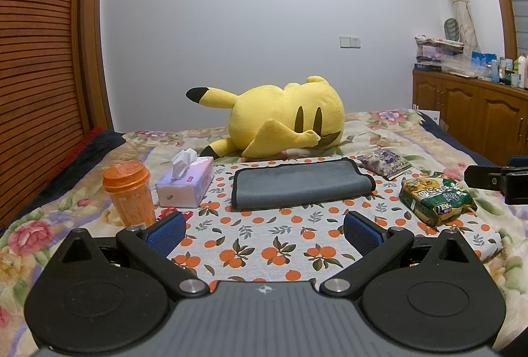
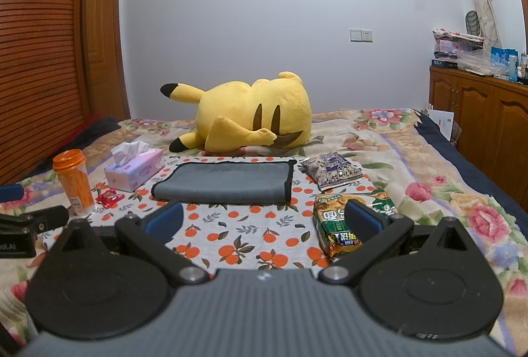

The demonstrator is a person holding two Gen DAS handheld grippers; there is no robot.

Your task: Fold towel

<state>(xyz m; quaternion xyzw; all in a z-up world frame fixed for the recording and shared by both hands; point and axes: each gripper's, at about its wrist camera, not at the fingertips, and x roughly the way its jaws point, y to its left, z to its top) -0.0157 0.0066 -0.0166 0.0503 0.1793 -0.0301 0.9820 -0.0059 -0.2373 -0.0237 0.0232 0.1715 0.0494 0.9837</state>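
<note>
- The grey towel (image 1: 302, 183) lies folded flat mid-bed, on the orange-print cloth (image 1: 264, 244), between tissue box (image 1: 184, 180) and snack bags (image 1: 435, 197).
- Left gripper (image 1: 264, 230) and right gripper (image 2: 264, 221) hang short of it, fingers apart and empty, probably because the fold looks finished.

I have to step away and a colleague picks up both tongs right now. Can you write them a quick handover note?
Left tongs: open, empty, hovering above the orange-print cloth, short of the towel.
Right tongs: open, empty, hovering at the same height, with the green snack bag behind the right finger.
Towel: grey with dark edging, lying flat on the cloth and already doubled over, fold along its left side. Neither tongs touches it.
Nearby: tissue box and orange cup to the left, purple packet to the right, yellow plush behind.
Left to do: another fold if wanted; otherwise the towel looks finished.
</note>
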